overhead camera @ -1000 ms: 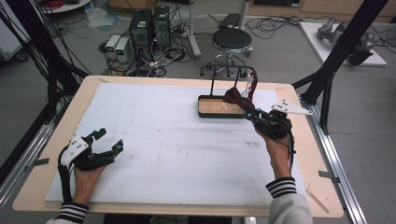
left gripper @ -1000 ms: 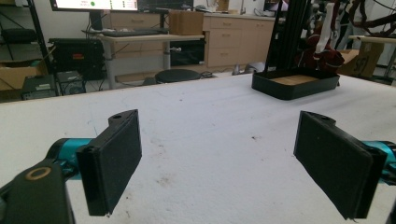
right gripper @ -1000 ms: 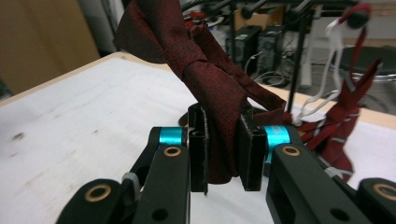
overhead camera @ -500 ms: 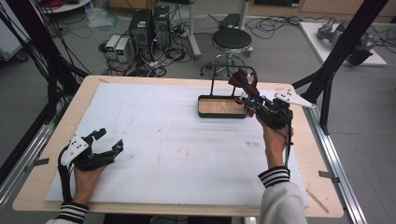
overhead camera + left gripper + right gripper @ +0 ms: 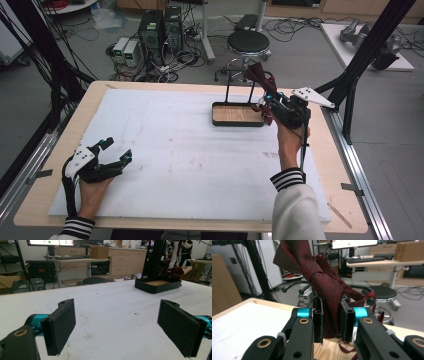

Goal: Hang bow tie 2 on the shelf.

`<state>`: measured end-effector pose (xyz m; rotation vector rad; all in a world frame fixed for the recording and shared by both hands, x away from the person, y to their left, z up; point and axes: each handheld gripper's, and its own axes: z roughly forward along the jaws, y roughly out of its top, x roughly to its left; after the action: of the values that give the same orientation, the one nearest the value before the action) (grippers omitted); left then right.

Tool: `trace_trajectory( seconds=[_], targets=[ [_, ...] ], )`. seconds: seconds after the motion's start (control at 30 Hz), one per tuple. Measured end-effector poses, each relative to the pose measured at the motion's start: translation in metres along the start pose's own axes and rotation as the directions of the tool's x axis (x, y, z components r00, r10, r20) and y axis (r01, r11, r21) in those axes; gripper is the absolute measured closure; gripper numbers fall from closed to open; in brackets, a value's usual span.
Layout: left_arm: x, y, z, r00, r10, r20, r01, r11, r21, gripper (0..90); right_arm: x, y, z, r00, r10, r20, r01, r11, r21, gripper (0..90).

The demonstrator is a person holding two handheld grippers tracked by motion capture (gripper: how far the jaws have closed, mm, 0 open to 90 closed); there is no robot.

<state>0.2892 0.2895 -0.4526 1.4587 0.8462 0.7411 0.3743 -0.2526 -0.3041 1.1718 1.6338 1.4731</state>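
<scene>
Dark red fabric, a bow tie (image 5: 322,287) by its knot and flared wings, is pinched between the pads of the right gripper (image 5: 267,102), held in the air over the right end of the black tray (image 5: 237,121) with the wooden floor. So the pick-up looks done; where the tie goes is left. The left gripper (image 5: 117,325) rests low on the white table cover (image 5: 175,150), jaws spread wide with nothing between them. From the right gripper view the knot and a thin strap (image 5: 372,301) hanging behind are plain; from the high view the tie is a small dark shape.
</scene>
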Motion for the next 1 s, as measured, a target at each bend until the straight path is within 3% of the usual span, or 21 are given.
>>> trace_trajectory(
  seconds=[0.4, 0.7, 1.0],
  targets=[
    [0.0, 0.0, 0.0, 1.0, 0.0, 0.001, 0.0, 1.0, -0.001, 15.5, 0.006, 0.013, 0.022, 0.9978, -0.053, 0.04, 0.054, 0.998, -0.036, 77.1],
    [0.0, 0.0, 0.0, 1.0, -0.001, 0.002, 0.001, 1.0, 0.001, 15.5, -0.001, 0.008, 0.035, 0.9977, -0.029, 0.061, 0.032, 0.998, -0.049, 77.1],
    [0.0, 0.0, 0.0, 1.0, -0.001, 0.002, 0.001, 1.0, 0.001, 15.5, -0.007, 0.002, 0.044, 0.9986, 0.0, 0.052, 0.002, 0.999, -0.038, 77.0]
  ],
)
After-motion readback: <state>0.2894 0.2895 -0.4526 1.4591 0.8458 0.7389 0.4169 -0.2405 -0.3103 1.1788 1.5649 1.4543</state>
